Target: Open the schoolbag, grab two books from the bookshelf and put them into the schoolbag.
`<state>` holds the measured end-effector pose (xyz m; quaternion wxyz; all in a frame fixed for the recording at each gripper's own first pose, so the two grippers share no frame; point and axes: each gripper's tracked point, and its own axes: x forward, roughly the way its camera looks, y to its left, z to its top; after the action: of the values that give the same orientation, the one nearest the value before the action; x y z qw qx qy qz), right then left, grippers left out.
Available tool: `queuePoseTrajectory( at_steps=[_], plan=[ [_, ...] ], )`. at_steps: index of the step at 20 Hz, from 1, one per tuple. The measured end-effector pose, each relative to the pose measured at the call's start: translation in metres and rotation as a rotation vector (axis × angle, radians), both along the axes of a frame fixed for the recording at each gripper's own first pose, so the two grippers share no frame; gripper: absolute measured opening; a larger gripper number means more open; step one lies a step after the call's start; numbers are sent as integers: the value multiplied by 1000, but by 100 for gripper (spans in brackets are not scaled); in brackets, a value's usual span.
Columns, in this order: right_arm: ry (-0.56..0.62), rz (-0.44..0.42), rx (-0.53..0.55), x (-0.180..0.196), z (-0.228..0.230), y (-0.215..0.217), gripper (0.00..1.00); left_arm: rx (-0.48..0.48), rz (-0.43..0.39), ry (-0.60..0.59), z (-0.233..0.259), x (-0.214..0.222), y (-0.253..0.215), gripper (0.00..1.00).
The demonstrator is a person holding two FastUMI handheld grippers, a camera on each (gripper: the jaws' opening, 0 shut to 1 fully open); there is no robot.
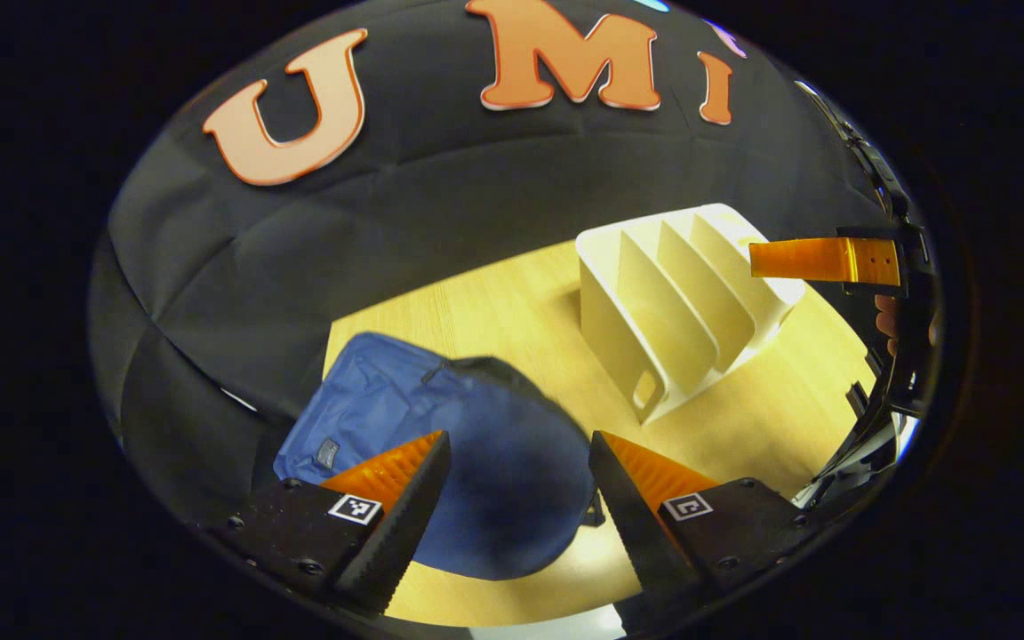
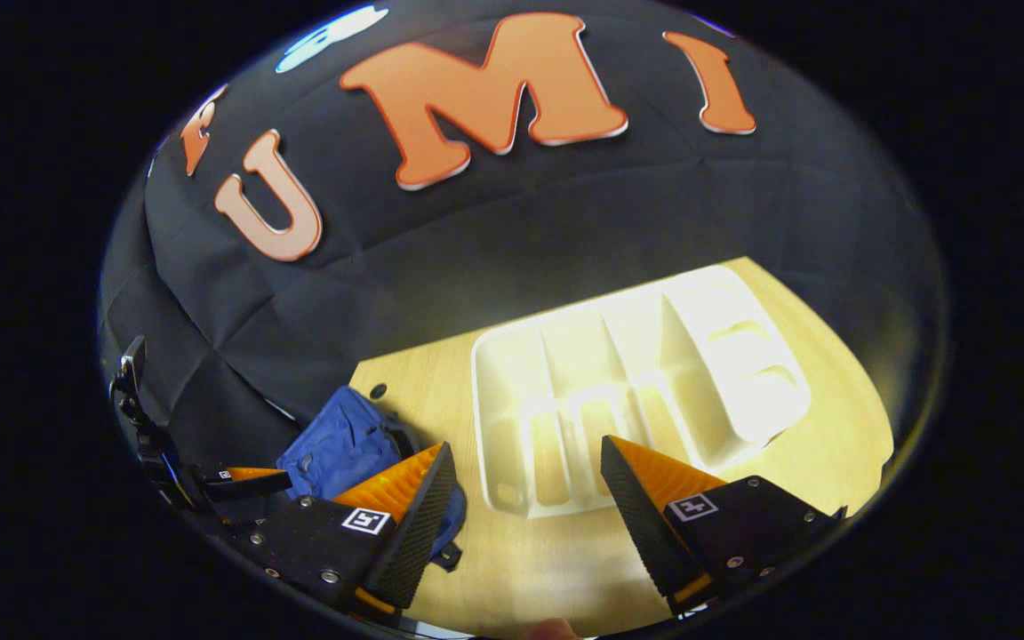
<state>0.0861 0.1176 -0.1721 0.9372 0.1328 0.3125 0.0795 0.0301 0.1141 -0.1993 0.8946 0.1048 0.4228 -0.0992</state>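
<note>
The blue schoolbag [image 1: 441,444] lies on the table [image 1: 494,311], left of the white bookshelf [image 1: 685,302], whose slots look bare. The left claw [image 1: 519,498] hangs above the bag with its jaws spread wide and nothing between them. In the right gripper view the right claw [image 2: 525,507] is likewise agape above the table, in front of the bookshelf [image 2: 636,382], bag [image 2: 343,449] to its left.
</note>
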Motion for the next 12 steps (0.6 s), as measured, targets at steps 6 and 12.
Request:
queuePoseTrajectory(
  at_steps=[6, 12],
  plan=[
    [-253, -15, -103, 9, 54, -39, 97, -39, 101, -324, 59, 27, -41, 98],
    [-423, 11, -215, -1, 94, -50, 97, -81, 146, -610, 137, 40, -71, 98]
  ],
)
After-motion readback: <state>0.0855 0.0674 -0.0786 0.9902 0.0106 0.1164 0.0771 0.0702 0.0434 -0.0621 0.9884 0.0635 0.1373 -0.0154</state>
